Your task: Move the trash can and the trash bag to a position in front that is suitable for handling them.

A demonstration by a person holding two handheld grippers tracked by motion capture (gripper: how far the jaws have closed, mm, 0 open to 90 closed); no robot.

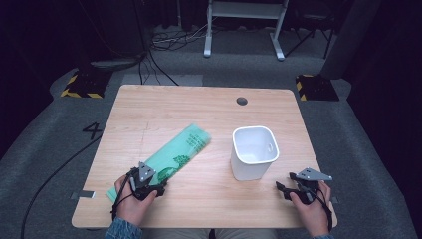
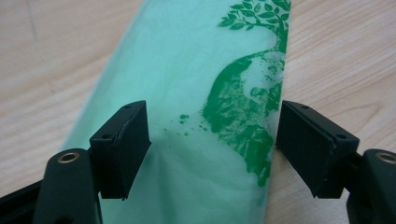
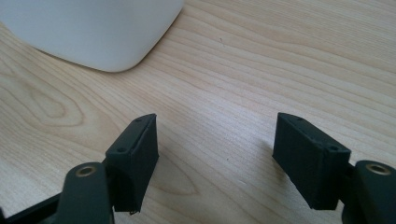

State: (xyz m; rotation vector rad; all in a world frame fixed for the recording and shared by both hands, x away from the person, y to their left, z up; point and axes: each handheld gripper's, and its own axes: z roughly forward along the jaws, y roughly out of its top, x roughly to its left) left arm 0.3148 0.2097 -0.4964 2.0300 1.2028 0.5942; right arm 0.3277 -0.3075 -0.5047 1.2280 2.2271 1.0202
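A flat, folded green plastic bag [image 1: 175, 154] with a dark green tree print lies diagonally on the wooden table [image 1: 164, 107], left of centre. My left gripper [image 1: 158, 189] hovers over the bag's near end, open. In the left gripper view the bag [image 2: 187, 93] lies beneath the wide-apart jaws, and the pads do not press on it. A white square bin [image 1: 253, 152] stands upright right of centre, empty inside. My right gripper [image 1: 282, 191] rests low near the table's front right, just to the right of and nearer than the bin [image 3: 93, 28], open over bare wood.
A round cable hole [image 1: 242, 101] sits near the table's far edge. Beyond the table are grey carpet, cables, a white desk frame [image 1: 244, 30] and yellow-black striped bases [image 1: 79, 84]. Bare wood lies between bag and bin.
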